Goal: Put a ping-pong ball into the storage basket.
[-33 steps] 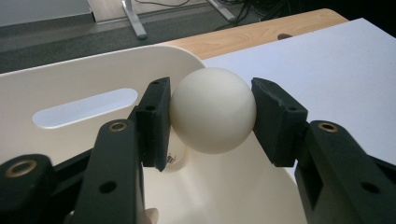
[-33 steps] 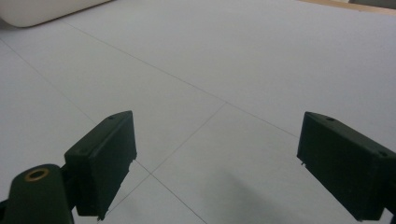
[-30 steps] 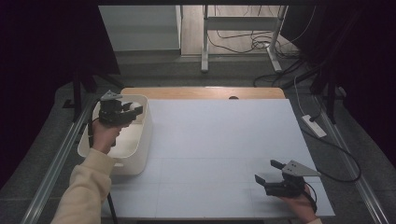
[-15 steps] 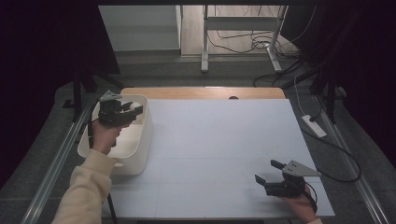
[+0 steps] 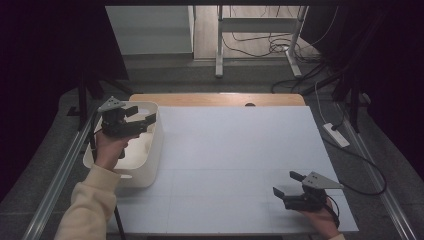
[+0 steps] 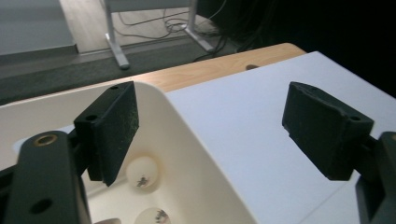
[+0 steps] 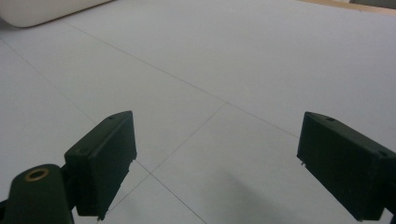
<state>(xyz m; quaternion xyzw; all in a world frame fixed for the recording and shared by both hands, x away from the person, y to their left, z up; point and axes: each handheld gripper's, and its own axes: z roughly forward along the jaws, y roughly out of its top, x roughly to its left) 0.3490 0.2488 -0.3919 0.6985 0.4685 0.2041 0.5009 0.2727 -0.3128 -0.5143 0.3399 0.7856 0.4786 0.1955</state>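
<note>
My left gripper (image 5: 142,116) hovers over the white bin (image 5: 155,145) at the table's left edge, held by a hand in a cream sleeve. Its jaws have just been opening and now stand wide apart with nothing between them (image 6: 219,126). Below them, on the bin's floor, lie small white balls with dark marks, one (image 6: 142,171) beside the left jaw and another (image 6: 152,217) at the bottom edge. My right gripper (image 5: 286,183) rests low over the white table sheet (image 5: 235,150) near the front right, open and empty (image 7: 224,158).
The bin's curved rim (image 6: 187,126) runs between the left jaws. A wooden strip (image 5: 215,99) borders the sheet at the back. A power strip (image 5: 336,135) and cables lie on the floor to the right. Metal rails run along both table sides.
The left gripper's jaws have spread apart over the bin. Both hands stay where they were.
</note>
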